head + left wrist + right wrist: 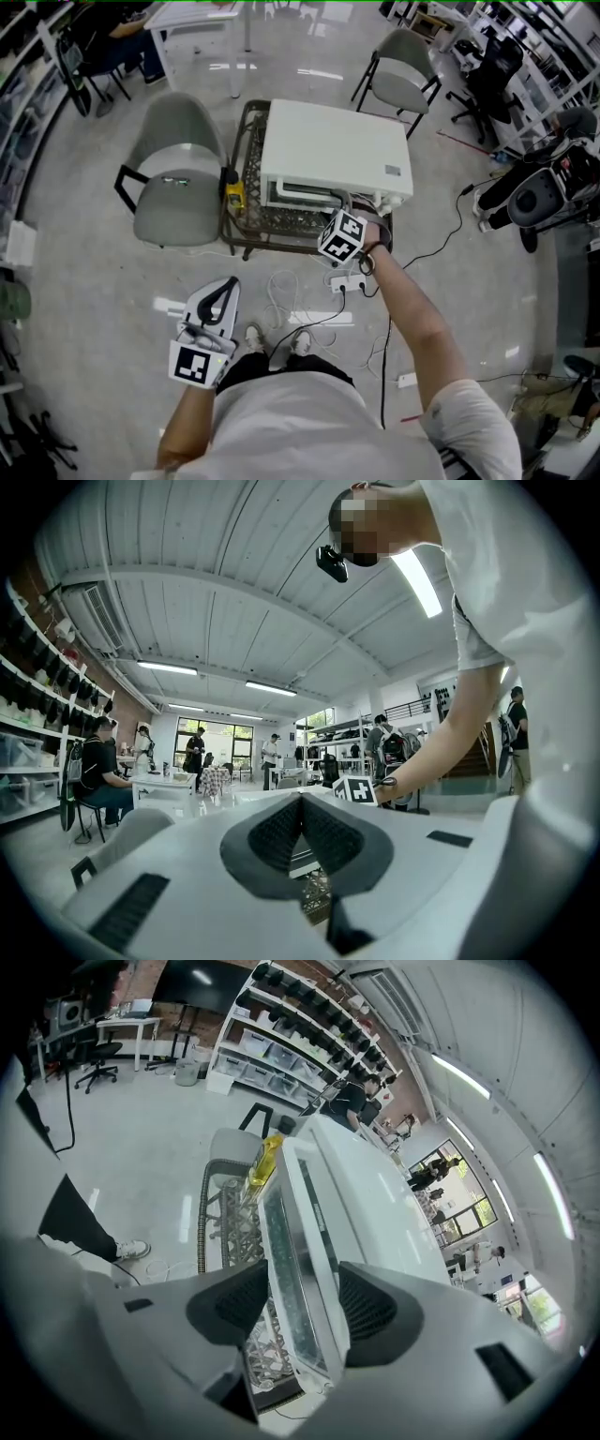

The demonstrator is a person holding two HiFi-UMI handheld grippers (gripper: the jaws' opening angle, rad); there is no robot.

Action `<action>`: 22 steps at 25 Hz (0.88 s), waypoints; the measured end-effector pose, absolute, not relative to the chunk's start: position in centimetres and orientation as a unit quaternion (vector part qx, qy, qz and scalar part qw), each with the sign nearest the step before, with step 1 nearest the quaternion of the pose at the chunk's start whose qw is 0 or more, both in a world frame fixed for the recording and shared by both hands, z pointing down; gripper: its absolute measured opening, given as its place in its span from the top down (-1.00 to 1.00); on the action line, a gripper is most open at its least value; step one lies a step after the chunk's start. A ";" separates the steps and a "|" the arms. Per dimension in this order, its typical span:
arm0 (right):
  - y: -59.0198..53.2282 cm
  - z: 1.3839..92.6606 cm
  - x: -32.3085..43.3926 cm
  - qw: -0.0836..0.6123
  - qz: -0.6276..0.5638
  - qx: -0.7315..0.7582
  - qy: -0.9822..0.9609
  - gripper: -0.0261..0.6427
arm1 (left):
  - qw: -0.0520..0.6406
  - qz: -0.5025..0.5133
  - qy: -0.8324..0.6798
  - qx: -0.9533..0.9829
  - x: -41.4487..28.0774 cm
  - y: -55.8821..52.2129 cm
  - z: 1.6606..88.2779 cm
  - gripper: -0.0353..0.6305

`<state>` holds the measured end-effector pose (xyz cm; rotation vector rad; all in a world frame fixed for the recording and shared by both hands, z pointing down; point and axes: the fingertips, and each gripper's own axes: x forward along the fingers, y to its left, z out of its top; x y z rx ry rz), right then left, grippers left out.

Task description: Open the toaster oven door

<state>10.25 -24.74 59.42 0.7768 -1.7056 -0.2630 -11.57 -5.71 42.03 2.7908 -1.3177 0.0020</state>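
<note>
At 12 o'clock from me, an ornate wrought-metal table carries the boxy, smooth white toaster oven. Its glass door sits between the ribbed dark pads of my right gripper, spread wide and gripping nothing. At 7 o'clock, my left gripper has its 2 jaws together, empty.

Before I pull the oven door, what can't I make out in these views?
- Door handle: head view, right gripper and hand cover it.
- Inside of the toaster oven: right gripper view, door glass seen too obliquely.
- Oven front: left gripper view, the shut left gripper blocks most of it.
</note>
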 end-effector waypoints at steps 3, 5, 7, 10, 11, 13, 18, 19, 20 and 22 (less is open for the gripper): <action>-24.7 59.7 10.2 0.587 -0.115 0.333 -0.729 0.17 | 0.029 0.001 -0.427 0.904 -11.7 -5.9 42.0 0.84; -24.7 59.8 10.2 0.587 -0.119 0.333 -0.728 0.14 | 0.030 0.001 -0.427 0.904 -11.7 -5.8 42.0 0.84; -24.6 59.8 10.4 0.584 -0.122 0.336 -0.728 0.14 | 0.028 0.001 -0.427 0.904 -11.5 -5.8 42.1 0.84; -24.5 59.7 10.5 0.578 -0.120 0.346 -0.730 0.15 | 0.031 0.001 -0.430 0.902 -11.5 -5.8 42.2 0.84; -24.4 59.6 10.4 0.577 -0.120 0.348 -0.729 0.15 | 0.031 0.000 -0.431 0.902 -11.6 -5.8 42.1 0.84; -24.1 59.4 10.3 0.574 -0.122 0.351 -0.730 0.15 | 0.031 0.000 -0.433 0.901 -11.8 -5.7 42.0 0.84; -23.8 58.8 10.1 0.542 -0.126 0.384 -0.737 0.27 | 0.030 -0.001 -0.433 0.901 -11.9 -5.8 41.8 0.84; -23.6 58.8 10.1 0.536 -0.126 0.390 -0.738 0.28 | 0.030 0.000 -0.433 0.901 -11.8 -5.7 41.9 0.84; -23.4 58.8 10.1 0.531 -0.125 0.396 -0.739 0.28 | 0.031 0.001 -0.433 0.901 -11.7 -5.6 42.0 0.84; -23.0 58.8 10.1 0.522 -0.123 0.404 -0.741 0.28 | 0.033 0.001 -0.433 0.901 -11.5 -5.5 42.0 0.84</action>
